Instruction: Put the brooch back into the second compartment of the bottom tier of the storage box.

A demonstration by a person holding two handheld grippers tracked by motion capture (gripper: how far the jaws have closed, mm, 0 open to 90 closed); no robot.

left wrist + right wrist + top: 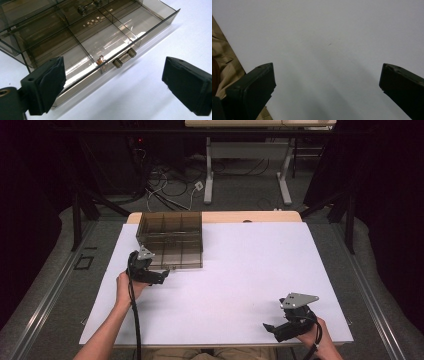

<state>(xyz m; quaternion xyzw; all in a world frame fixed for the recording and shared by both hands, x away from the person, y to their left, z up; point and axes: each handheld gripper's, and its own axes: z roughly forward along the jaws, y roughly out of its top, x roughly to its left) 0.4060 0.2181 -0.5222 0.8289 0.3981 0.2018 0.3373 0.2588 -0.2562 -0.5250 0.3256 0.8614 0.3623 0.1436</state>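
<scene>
White paper covers the table (240, 285). At left, my left gripper (162, 276) is released, jaws wide apart with nothing between them, just in front of the smoky plastic drawer box (170, 240), whose bottom drawer (105, 47) is pulled out, its handle (124, 57) untouched. Well apart at right, my right gripper (272, 329) gapes over bare paper.

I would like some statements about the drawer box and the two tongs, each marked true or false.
1. The bottom drawer of the smoky plastic drawer box is pulled out. True.
2. The left tongs are clamped on the drawer handle. False: their jaws stand wide apart, with the handle beyond them, untouched.
3. The right tongs hold a screwdriver. False: they are open over the bare white table sheet.
4. The pulled-out drawer is split into compartments. True.
5. A small coppery thing lies in the drawer near the handle. True.
</scene>
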